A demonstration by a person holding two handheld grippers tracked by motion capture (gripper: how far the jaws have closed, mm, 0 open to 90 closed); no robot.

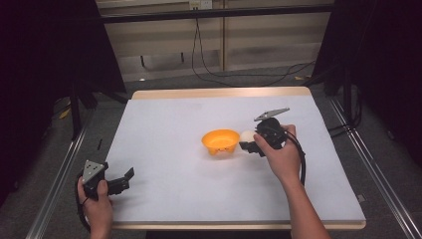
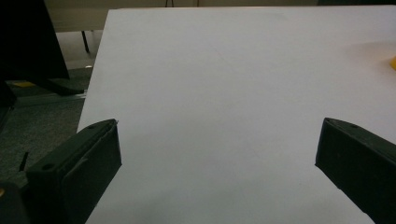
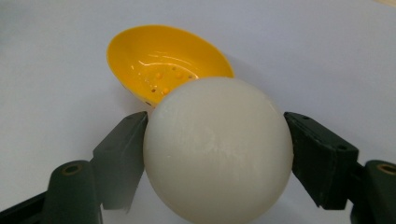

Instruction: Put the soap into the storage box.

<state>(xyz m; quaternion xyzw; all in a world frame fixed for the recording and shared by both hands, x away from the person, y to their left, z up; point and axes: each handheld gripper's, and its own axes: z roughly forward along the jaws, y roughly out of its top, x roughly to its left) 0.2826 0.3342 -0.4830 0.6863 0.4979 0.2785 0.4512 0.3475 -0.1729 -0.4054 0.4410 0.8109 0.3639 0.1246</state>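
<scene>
White ball clamped between right gripper jaws just beside orange bowl on table, probably clear of rim, drop-in pending; left gripper idle near table edge, jaws wide, empty.

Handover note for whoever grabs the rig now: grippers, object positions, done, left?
Right hand-held gripper: shut on the white ball, held just right of the orange bowl in the high view.
Left hand-held gripper: open, nothing between its jaws, at the near left corner of the table.
Bowl: upright mid-table, holes in its bottom, nothing in it.
Done: ball gripped.
Left: probably carry the ball over the bowl and release.
</scene>
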